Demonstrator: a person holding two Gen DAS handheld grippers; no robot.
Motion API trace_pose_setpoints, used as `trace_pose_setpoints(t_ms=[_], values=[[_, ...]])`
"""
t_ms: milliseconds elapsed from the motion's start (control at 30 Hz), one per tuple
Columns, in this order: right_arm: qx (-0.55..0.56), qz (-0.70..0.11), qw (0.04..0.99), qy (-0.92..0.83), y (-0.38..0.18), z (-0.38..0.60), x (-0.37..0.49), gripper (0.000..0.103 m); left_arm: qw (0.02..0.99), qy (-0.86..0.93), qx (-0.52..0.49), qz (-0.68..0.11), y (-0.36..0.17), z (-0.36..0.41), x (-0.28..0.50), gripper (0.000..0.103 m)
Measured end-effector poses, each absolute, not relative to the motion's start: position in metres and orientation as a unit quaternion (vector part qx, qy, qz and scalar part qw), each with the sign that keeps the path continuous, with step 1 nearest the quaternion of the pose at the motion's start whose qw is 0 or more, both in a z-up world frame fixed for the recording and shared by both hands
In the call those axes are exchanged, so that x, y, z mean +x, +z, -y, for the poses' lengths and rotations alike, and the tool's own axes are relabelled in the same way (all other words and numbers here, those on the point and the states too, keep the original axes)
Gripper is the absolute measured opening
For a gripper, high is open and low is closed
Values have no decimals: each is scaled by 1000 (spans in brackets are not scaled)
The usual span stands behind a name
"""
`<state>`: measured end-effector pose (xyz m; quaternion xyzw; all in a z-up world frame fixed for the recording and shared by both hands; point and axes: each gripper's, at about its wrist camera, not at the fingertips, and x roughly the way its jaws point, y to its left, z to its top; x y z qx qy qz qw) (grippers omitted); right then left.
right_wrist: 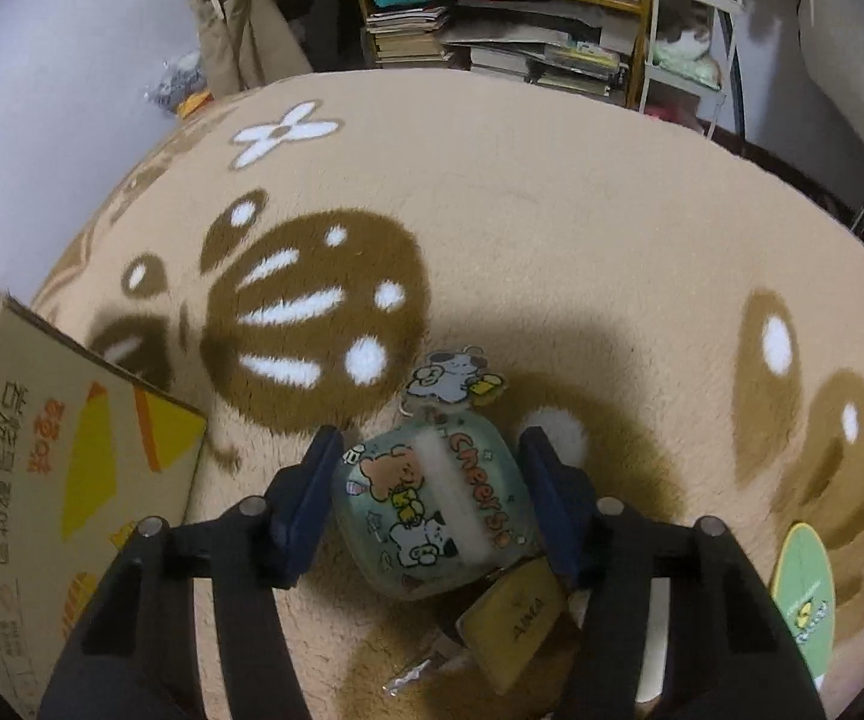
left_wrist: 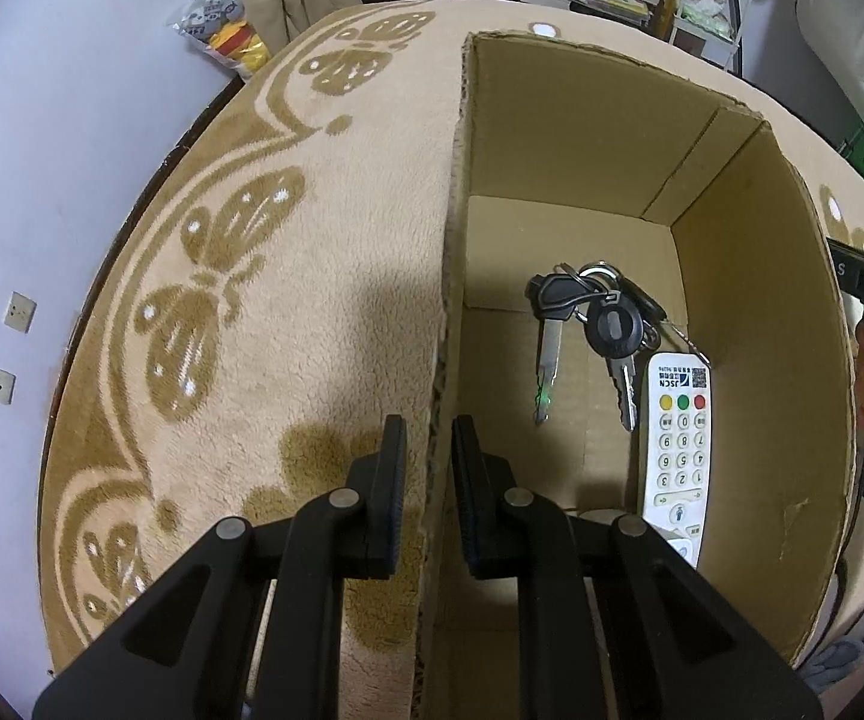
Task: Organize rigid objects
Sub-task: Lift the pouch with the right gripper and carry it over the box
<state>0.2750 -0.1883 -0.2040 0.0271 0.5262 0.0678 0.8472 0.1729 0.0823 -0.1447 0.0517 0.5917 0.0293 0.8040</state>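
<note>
Printed "Cheers!" across a cartoon-bear pouch (right_wrist: 432,510), lying on butterfly-patterned carpet (right_wrist: 552,228) between the blue pads of the right tool (right_wrist: 432,501), jaws apart, not visibly pressing. Stamped "AMA" on a yellow tag (right_wrist: 510,618) just beside. Open carpet beyond. Clamped together on the near wall of a cardboard box (left_wrist: 444,360): left tool (left_wrist: 429,480). Inside, keys (left_wrist: 594,324) touching a "JSCN" remote (left_wrist: 675,450).

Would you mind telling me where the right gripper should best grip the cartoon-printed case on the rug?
Probably across its two rounded side walls, from above: the cartoon-printed case lies flat on the rug, and the right gripper already straddles it; avoid the charm.
</note>
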Motion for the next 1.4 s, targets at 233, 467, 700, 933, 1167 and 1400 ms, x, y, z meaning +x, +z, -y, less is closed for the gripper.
trace_pose_setpoints(t_ms=[233, 467, 700, 933, 1167, 1400], values=[[51, -514, 855, 51, -190, 193, 272, 64, 804, 31, 54, -591, -146, -82, 173, 15], [67, -485, 868, 79, -166, 187, 259, 64, 804, 35, 69, -590, -147, -78, 173, 15], [82, -439, 886, 123, -125, 169, 242, 64, 804, 37, 78, -588, -147, -76, 172, 15], [82, -390, 899, 184, -79, 140, 226, 64, 804, 37, 79, -588, -147, -76, 172, 15], [74, -361, 896, 246, -53, 106, 201, 64, 802, 40, 89, -589, -149, -73, 172, 16], [51, -386, 884, 259, -70, 82, 189, 64, 802, 39, 88, -589, -149, -73, 172, 16]])
